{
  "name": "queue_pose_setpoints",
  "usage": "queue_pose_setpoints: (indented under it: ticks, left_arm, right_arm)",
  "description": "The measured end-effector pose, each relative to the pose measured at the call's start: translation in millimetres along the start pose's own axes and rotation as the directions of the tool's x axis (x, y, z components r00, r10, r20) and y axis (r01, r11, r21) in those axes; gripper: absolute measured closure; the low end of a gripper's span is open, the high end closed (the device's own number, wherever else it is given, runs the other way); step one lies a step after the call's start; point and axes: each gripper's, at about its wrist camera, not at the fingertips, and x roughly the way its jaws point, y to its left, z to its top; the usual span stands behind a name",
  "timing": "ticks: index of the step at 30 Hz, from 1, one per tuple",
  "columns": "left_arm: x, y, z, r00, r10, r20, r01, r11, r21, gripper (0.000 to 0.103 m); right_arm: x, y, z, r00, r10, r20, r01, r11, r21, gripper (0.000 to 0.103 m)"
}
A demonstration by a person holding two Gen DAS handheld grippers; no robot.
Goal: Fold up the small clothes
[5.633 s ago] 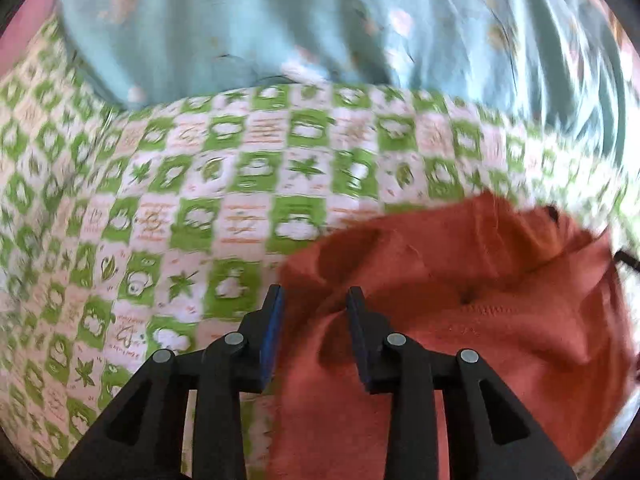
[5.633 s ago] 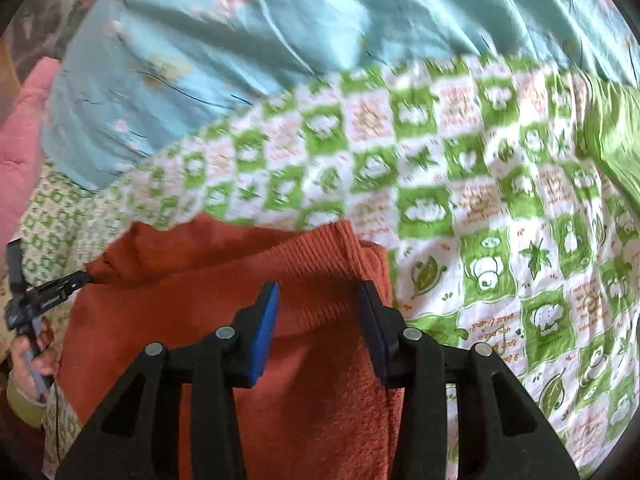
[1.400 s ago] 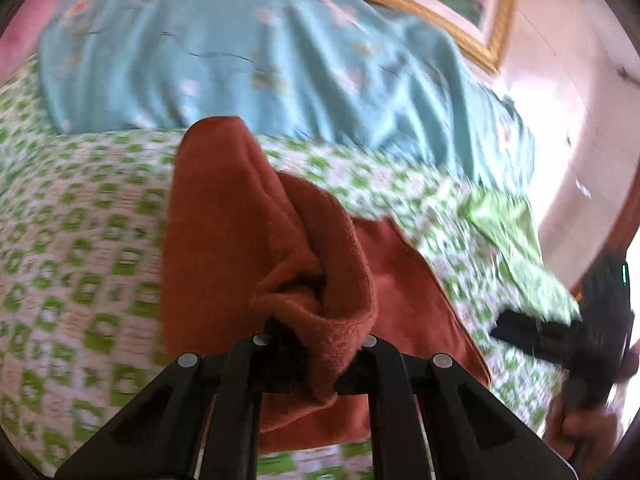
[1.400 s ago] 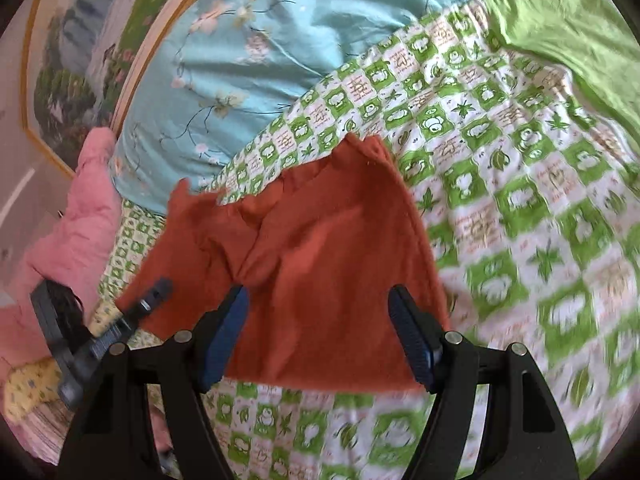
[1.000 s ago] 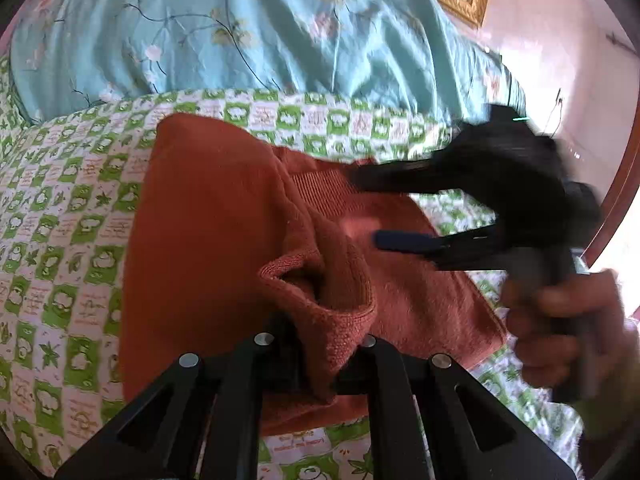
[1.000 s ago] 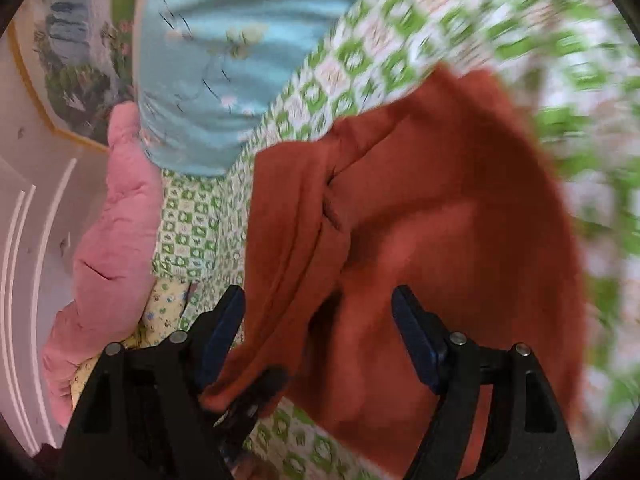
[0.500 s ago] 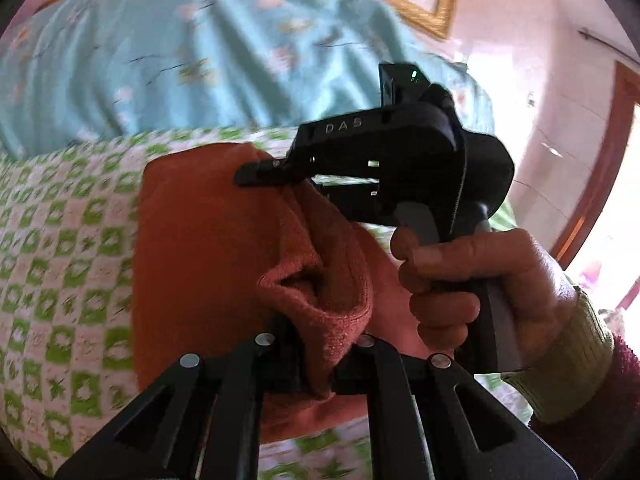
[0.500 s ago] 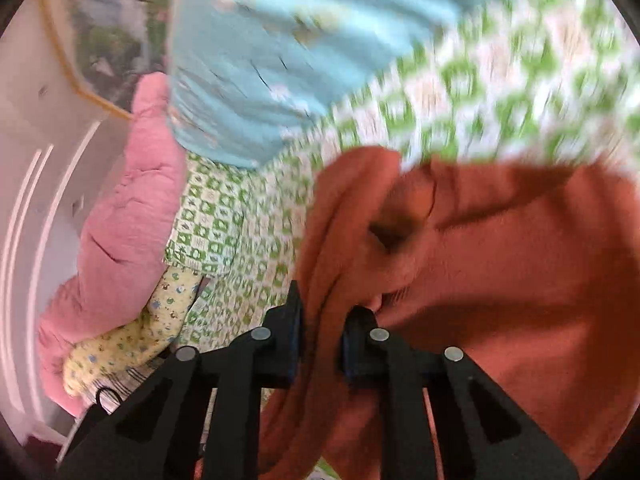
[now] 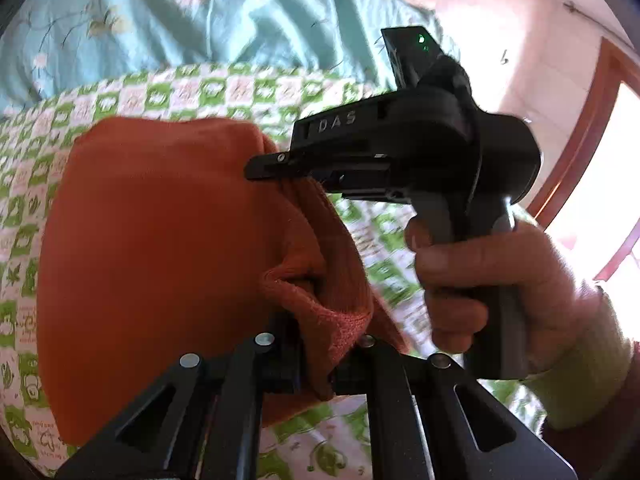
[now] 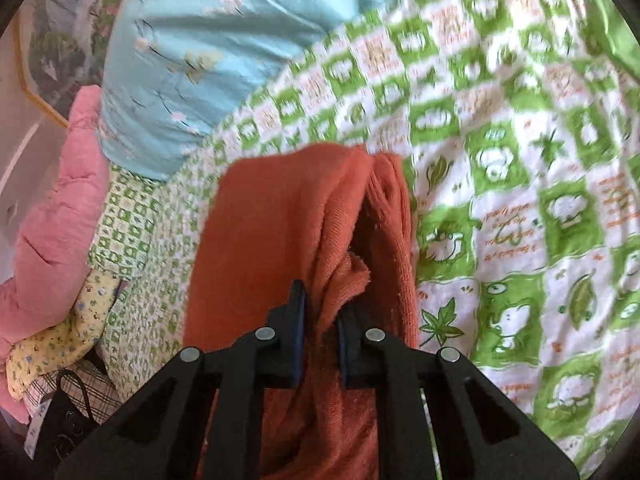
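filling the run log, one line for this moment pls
step: fold in progress | left gripper: shut on rust-orange knit garment | right gripper: just closed, shut on same garment | surface: green checked bedsheet

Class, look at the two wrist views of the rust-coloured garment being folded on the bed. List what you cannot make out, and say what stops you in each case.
- Rust garment: its type and full outline; bunched folds in both views, lower part behind the left gripper and right gripper.
- Checked bedsheet: printed wording, motion-blurred in the right wrist view.
- Dark bag: cut off by the fisheye edge.
- The person: only a hand and a sleeve show.
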Motion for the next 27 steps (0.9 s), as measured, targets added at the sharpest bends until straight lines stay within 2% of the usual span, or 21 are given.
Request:
queue_pose_setpoints:
  ticks: [2,5,7,9,10,13,14,15,16,18,19,22,27]
  left_arm:
    - [7.5,0.4,-0.1,1.0,-0.017,-0.019,0.017,1.0,-0.004,0.094]
    - [21.5,1.3,-4.0,0.996,-0.046,-0.082,0.045,0.999,-0.023,0.091]
    - [20.0,0.2,-9.9,0.993,-0.066,-0.094,0.064,0.998,-0.025,0.084]
    - [13.7,3.8,-14.3,0.989,-0.1,-0.113,0.096,0.995,-0.037,0.07]
    - [10.1,5.1,-15.4,0.987,-0.108,-0.116,0.103,0.994,-0.042,0.068]
    - [-10.2,12.0,-21.1,0.988,-0.099,-0.115,0.094,0.994,-0.052,0.06]
    - [-16.9,15.6,-22.6,0.989,-0.096,-0.116,0.09,0.994,-0.055,0.057]
    - [-24.0,22.5,-21.8,0.989,-0.093,-0.111,0.087,0.994,-0.058,0.056]
    - [-31.4,26.5,-22.8,0.991,-0.088,-0.105,0.082,0.995,-0.059,0.056]
    - [-49.1,40.1,-21.7,0.993,-0.073,-0.095,0.066,0.995,-0.069,0.051]
    - [-56.8,46.3,-22.1,0.994,-0.066,-0.086,0.06,0.996,-0.071,0.049]
    - [-77.2,68.0,-18.9,0.998,-0.011,-0.057,0.006,0.997,-0.08,0.036]
    - [-86.7,114.5,-13.7,0.996,0.066,-0.063,-0.075,0.985,-0.152,0.031]
  right_arm:
    - [-7.6,-7.4,1.8,1.0,-0.02,0.013,0.02,1.0,-0.01,0.089]
    - [1.1,-13.3,-1.4,0.996,-0.084,-0.016,0.084,0.996,-0.003,0.089]
    - [3.8,-15.6,-5.8,0.994,-0.107,-0.018,0.107,0.994,-0.01,0.089]
    - [1.3,-16.4,-8.1,0.995,-0.103,-0.003,0.103,0.995,-0.005,0.089]
    - [0.4,-15.5,-9.1,0.994,-0.111,0.001,0.111,0.994,-0.008,0.088]
    - [-3.4,-8.9,-12.6,0.988,-0.155,0.009,0.155,0.988,-0.023,0.078]
    - [-7.1,-6.6,-14.6,0.985,-0.17,0.013,0.17,0.985,-0.02,0.072]
    - [-10.8,-4.2,-16.5,0.983,-0.18,0.019,0.181,0.983,-0.02,0.061]
    - [-17.9,-0.6,-20.1,0.98,-0.194,0.035,0.195,0.98,-0.027,0.055]
    - [-29.3,5.7,-26.5,0.977,-0.202,0.067,0.204,0.978,-0.037,0.034]
    - [-33.8,6.9,-29.8,0.977,-0.199,0.075,0.202,0.979,-0.035,0.03]
    - [-43.1,10.1,-41.0,0.983,-0.169,0.075,0.172,0.985,-0.024,0.024]
    - [-41.4,10.5,-56.4,0.985,-0.17,0.043,0.171,0.985,-0.016,0.023]
